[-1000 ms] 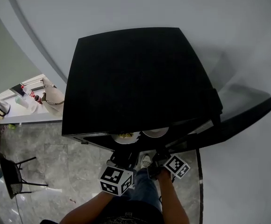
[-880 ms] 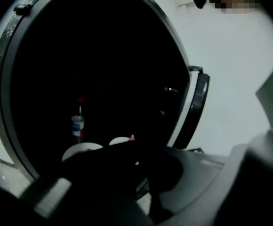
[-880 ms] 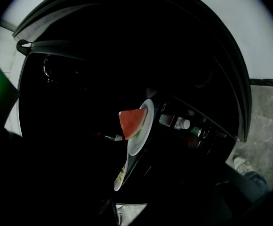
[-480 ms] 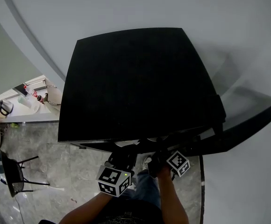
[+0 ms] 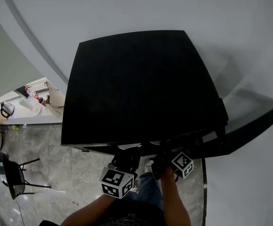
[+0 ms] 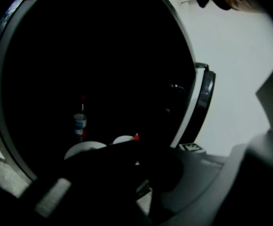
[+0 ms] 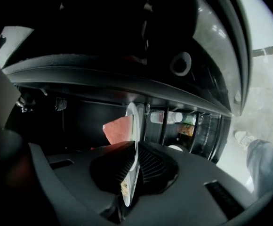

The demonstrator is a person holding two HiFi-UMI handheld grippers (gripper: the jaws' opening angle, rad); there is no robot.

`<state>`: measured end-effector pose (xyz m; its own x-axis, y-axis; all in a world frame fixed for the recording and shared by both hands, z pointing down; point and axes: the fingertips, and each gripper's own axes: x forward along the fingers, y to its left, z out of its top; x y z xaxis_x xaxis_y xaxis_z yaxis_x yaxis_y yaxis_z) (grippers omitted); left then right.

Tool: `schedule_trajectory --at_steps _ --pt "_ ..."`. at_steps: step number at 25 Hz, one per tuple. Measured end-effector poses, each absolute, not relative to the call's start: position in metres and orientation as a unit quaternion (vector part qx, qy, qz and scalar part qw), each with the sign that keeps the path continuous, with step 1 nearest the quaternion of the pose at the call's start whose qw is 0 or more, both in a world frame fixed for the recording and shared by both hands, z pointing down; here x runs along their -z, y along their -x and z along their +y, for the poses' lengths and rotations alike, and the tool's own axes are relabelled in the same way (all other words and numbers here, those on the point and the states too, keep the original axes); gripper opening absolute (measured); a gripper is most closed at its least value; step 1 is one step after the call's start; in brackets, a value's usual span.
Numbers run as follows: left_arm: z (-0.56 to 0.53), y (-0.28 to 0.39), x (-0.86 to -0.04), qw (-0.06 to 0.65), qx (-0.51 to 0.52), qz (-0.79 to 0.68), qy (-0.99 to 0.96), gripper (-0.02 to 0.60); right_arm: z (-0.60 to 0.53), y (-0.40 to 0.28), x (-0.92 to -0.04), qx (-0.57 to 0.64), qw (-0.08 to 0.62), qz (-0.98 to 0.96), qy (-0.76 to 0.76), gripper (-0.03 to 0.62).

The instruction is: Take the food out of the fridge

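- Grey marble floor (image 5: 56, 159) beneath black fridge (image 5: 141, 84).
- Grips white plate (image 7: 133, 119) by its rim in right tool (image 7: 135, 161), jaws just closed narrow; red slice (image 7: 120, 128) on plate.
- Left tool (image 6: 136, 161) too dark to tell.

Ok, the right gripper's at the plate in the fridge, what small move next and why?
Probably pull the right gripper gently back out, keeping the plate level: its jaws have just closed on the plate's rim, and a reddish slice of food lies on it.

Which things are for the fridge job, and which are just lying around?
For the job: fridge, white plate, pink food on it, right claw just closed on the plate.
Lying around: chair, kettle, counter.
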<state>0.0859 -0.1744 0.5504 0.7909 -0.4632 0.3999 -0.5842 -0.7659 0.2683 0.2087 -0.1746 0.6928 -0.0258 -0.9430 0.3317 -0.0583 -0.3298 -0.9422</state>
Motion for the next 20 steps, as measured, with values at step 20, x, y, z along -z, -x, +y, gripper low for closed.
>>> schedule_trajectory --at_steps 20 --pt "-0.160 -0.081 -0.549 0.201 -0.148 -0.271 -0.930 -0.012 -0.152 -0.206 -0.674 0.554 0.451 0.456 0.531 0.005"
